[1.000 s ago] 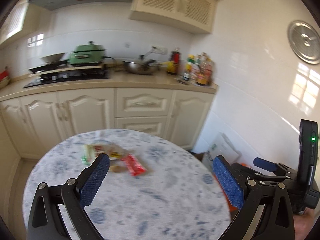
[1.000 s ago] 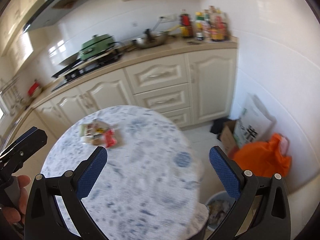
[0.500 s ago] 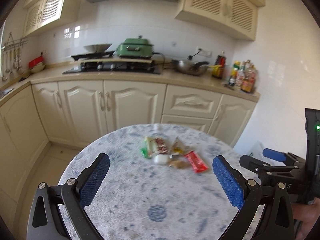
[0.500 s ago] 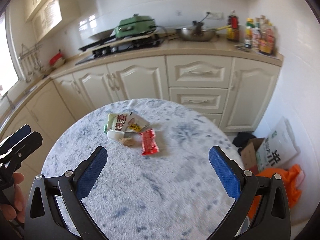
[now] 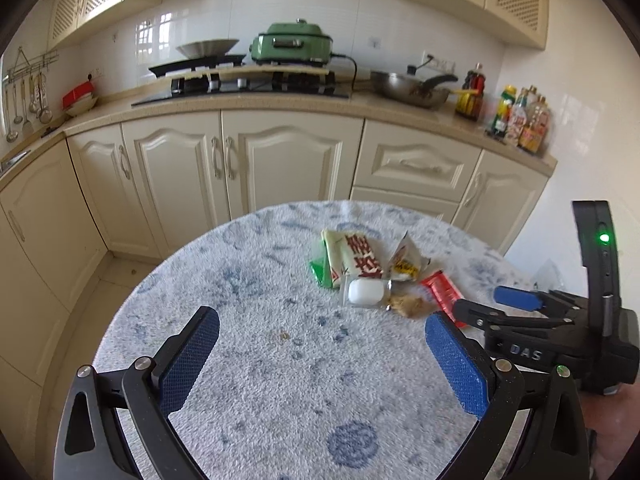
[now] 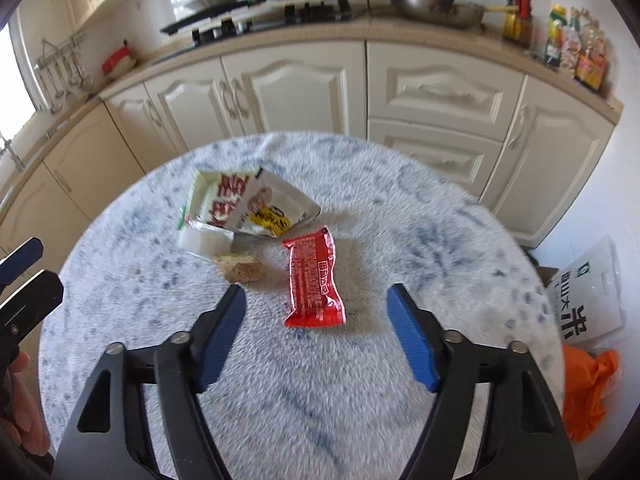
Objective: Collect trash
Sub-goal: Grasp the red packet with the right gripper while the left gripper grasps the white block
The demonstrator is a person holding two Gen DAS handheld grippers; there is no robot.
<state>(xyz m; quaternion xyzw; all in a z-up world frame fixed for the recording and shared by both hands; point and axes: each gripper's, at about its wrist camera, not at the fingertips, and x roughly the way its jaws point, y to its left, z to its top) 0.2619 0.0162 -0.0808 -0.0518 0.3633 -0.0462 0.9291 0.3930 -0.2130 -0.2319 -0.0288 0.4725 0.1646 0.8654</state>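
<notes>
A small pile of trash lies on the round table (image 5: pixel 260 360): a red wrapper (image 6: pixel 314 280), a white and green snack packet (image 6: pixel 218 202), a yellow and white packet (image 6: pixel 276 210), a white cup-like piece (image 5: pixel 364 291) and brown crumbs (image 6: pixel 240 269). My right gripper (image 6: pixel 316 334) is open, low over the table, with the red wrapper just ahead between its fingers. My left gripper (image 5: pixel 320 364) is open and empty, short of the pile. The right gripper also shows in the left wrist view (image 5: pixel 516 308).
Cream kitchen cabinets (image 5: pixel 248 168) and a counter with a stove, a green cooker (image 5: pixel 292 44), a wok and bottles stand behind the table. On the floor to the right lie a white bag (image 6: pixel 584 300), an orange bag (image 6: pixel 592 384) and a cardboard box.
Both grippers have swung towards the table and come closer to the trash pile. The right gripper has dropped low, so the red wrapper now lies just ahead of its open fingers.
</notes>
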